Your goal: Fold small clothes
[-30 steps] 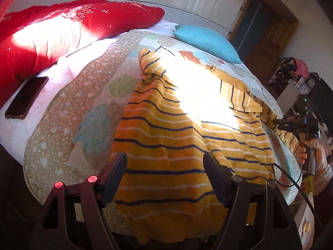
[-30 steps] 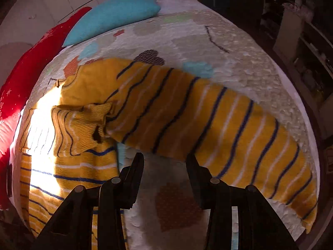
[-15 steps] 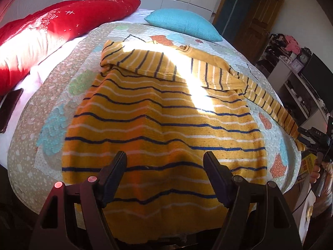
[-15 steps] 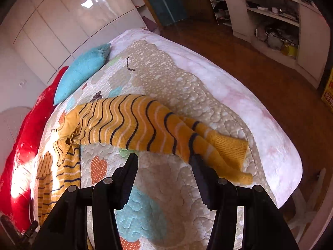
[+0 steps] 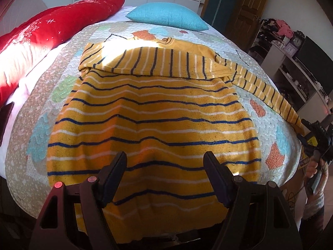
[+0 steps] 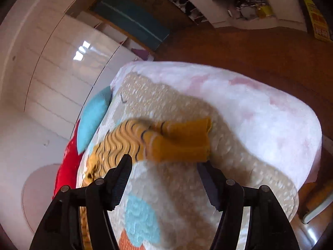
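A yellow sweater with dark blue and white stripes [image 5: 154, 125] lies flat on the quilted bed cover [image 5: 68, 83]. Its left sleeve [image 5: 158, 64] is folded across the chest. Its right sleeve [image 5: 268, 91] stretches out to the right edge of the bed. My left gripper [image 5: 165, 166] is open and empty above the sweater's hem. My right gripper [image 6: 164, 166] is open, just short of the cuff of that right sleeve [image 6: 183, 139]. In the left wrist view the right gripper [image 5: 318, 135] shows at the far right, beside the bed.
A red pillow [image 5: 52, 27] and a blue pillow [image 5: 166, 16] lie at the head of the bed. A dark phone [image 5: 5, 116] lies at the left edge. Shelves [image 5: 295, 62] and a wooden floor [image 6: 249, 48] lie to the right.
My left gripper has drawn back and centred over the hem. My right gripper has moved along the outstretched sleeve to its cuff. The sweater has not moved.
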### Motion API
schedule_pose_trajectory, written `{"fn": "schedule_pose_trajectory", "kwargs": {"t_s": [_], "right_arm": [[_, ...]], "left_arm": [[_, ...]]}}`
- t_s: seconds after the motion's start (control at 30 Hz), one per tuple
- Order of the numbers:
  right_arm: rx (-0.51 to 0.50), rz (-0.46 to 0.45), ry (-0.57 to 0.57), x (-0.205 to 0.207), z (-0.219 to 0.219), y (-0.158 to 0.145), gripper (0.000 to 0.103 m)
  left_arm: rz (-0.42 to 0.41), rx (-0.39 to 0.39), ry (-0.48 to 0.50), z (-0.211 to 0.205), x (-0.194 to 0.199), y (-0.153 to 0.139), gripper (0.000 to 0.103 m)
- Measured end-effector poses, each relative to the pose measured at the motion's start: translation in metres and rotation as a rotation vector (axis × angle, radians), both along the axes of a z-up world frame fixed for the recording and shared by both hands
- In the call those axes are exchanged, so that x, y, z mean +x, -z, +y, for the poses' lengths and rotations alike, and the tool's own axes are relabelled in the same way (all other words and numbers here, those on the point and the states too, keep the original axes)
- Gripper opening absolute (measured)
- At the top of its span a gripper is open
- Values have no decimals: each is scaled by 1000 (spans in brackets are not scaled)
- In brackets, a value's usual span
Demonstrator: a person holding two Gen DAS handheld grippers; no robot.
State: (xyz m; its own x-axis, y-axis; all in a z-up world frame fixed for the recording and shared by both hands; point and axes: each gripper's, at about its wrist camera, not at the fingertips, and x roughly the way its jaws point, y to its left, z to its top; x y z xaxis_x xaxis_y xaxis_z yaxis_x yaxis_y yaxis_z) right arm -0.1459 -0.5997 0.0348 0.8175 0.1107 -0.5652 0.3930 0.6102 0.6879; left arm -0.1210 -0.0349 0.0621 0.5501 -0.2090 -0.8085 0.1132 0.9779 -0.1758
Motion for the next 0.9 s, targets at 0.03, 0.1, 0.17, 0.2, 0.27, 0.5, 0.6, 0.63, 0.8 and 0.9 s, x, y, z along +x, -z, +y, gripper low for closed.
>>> {"fn": "schedule_pose_trajectory", "kwargs": {"t_s": [0.03, 0.1, 0.17, 0.2, 0.27, 0.5, 0.6, 0.63, 0.8, 0.9], "right_arm": [[5, 1, 24, 4, -7, 1, 68], [8, 29, 30, 18, -17, -1, 29], [-33, 23, -7, 30, -22, -18, 18], [-77, -13, -15, 31, -24, -33, 17], [-149, -100, -28, 24, -21, -62, 16], [-156, 46, 128, -13, -53, -32, 50], [-39, 35, 132, -39, -64, -10, 50], [-28, 20, 125, -43, -62, -8, 53], [61, -64, 19, -32, -36, -2, 60], [50, -23, -2, -12, -20, 4, 60]], "left_arm": [[2, -1, 8, -3, 0, 0, 75], [16, 9, 22, -8, 2, 2, 75], [24, 22, 30, -12, 4, 3, 75], [24, 22, 32, -13, 5, 3, 75], [18, 19, 34, -15, 6, 1, 75], [32, 13, 69, -26, 12, 5, 75], [38, 27, 88, -31, 14, 7, 75], [39, 30, 89, -32, 15, 7, 75], [39, 8, 79, -35, 20, 5, 75], [38, -3, 81, -35, 20, 4, 75]]}}
